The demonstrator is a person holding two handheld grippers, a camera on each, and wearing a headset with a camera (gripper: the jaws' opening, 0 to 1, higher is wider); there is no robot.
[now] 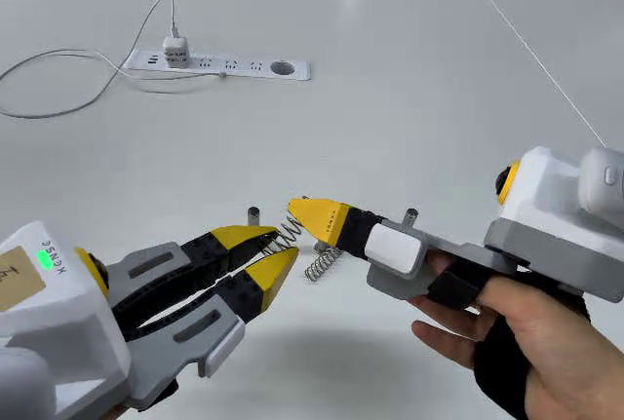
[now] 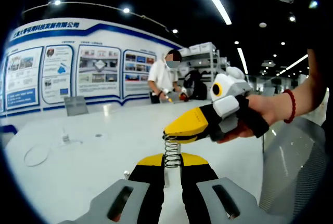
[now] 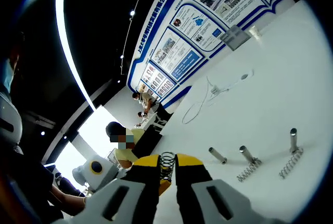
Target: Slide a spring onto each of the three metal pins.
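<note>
Pinching one spring (image 1: pixel 286 233) above the tabletop (image 1: pixel 439 98), the left gripper (image 1: pixel 285 245) and right gripper (image 1: pixel 295 209) each clamped an end with narrowed jaws.

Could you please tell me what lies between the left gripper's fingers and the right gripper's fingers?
A spring bridges that gap, running from the left gripper up to the right gripper; the left gripper view shows it best.
</note>
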